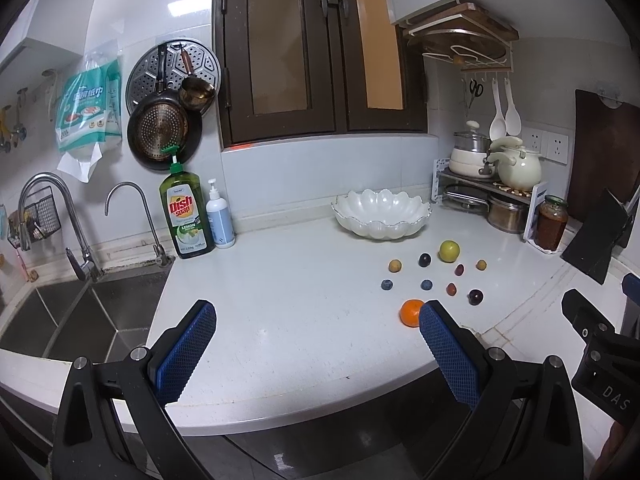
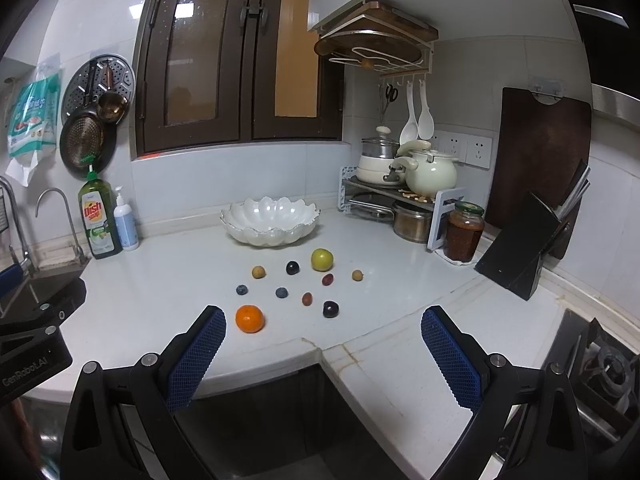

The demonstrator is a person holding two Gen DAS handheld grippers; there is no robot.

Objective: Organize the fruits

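I see a big white surface (image 1: 288,300) that bends around a corner. Its front edge curves just past my two claws, and below that edge it is dark. The sink (image 1: 80,320) is sunk in at the left end.

A white bowl (image 2: 270,222) with a wavy rim sits near the back edge of the surface, close to the wall. Nothing is in it that I can see.

A green dish soap bottle (image 1: 186,216) stands at the back edge next to the sink. A jar (image 2: 463,232) of red stuff stands near the right back corner, by a rack of pots (image 2: 400,196).

My left claw (image 1: 316,350) is wide apart and holds nothing. It hangs over the front edge, with lots of bare white surface ahead of it. My right claw (image 2: 324,358) is wide apart too and holds nothing. It hangs over the notch in the front edge.

The fruits lie loose in the middle of the surface, between the bowl and the front edge, each with room around it. The orange (image 2: 249,319) is the one nearest the front edge, right by my left claw's right finger. The green apple (image 2: 322,259) is nearest the bowl. The small ones lie between: a dark plum (image 2: 330,309), two blueberries (image 2: 281,292), and little yellow and red fruits.
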